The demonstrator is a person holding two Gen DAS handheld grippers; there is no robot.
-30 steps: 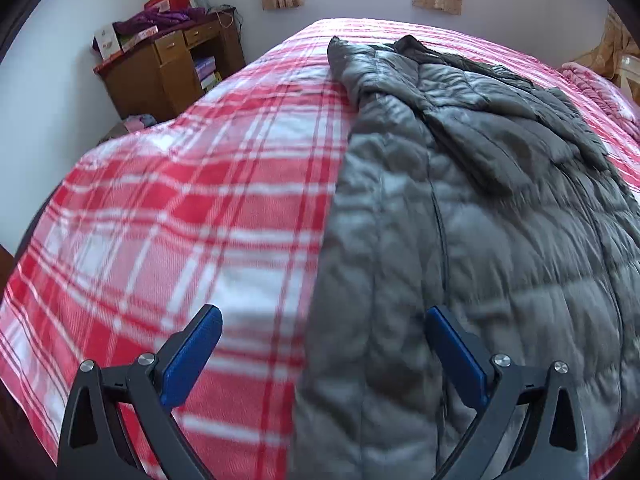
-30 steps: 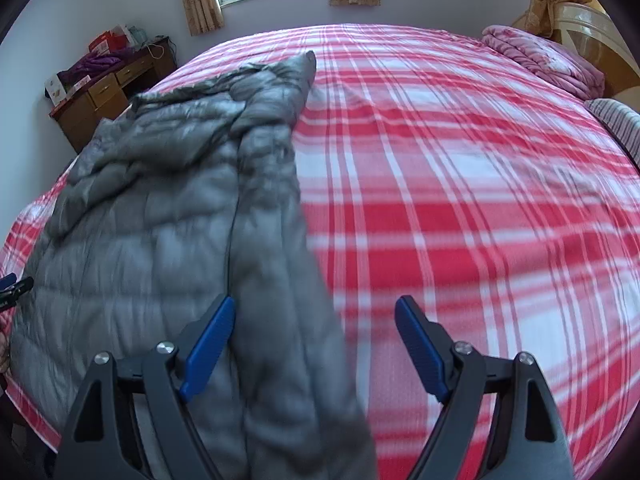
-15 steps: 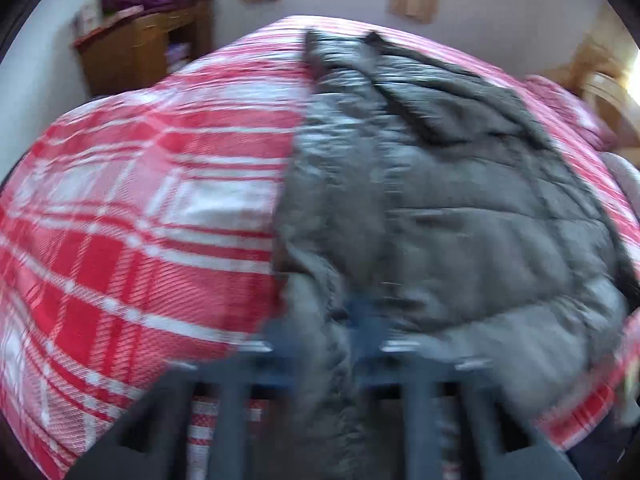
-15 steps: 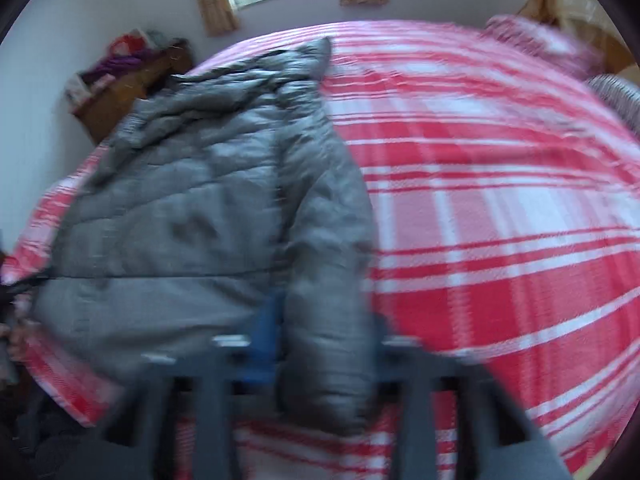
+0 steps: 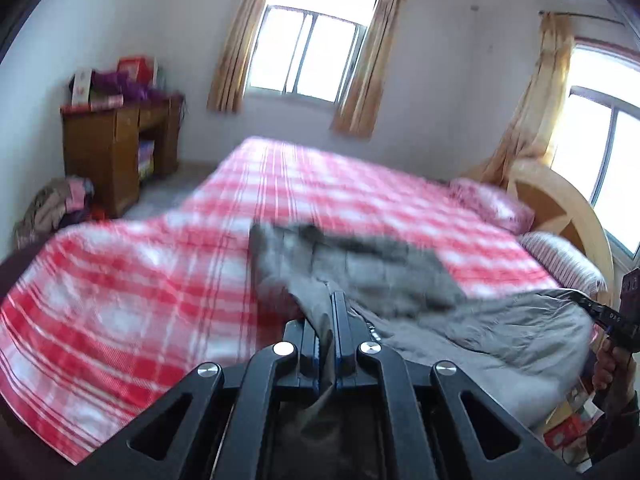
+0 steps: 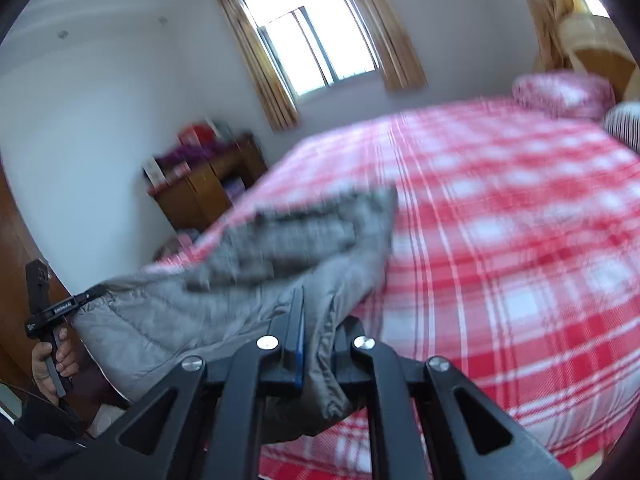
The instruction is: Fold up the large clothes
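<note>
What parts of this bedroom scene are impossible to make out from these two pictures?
- Left wrist view: the grey jacket and bed cover are smeared by motion, so stitching and zip are unreadable.
- Left wrist view: the right tongs are cut off by the edge.
- Right wrist view: the desk clutter is blurred.
- Both views: the jacket's hem hides behind the tongs' frames.

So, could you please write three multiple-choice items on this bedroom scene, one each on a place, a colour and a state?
1. Where does the wooden desk stand?
A. against the wall, beyond the bed
B. under the right window
C. on the bed

2. What colours is the bedspread?
A. blue and yellow
B. plain green
C. red and white plaid

3. How is the grey jacket held?
A. by neither gripper
B. pinched in both grippers
C. by the left gripper only

Answers: 1 A, the desk stands against the wall past the bed; 2 C, the plaid shows; 3 B, left gripper and right gripper each clamp fabric.
</note>
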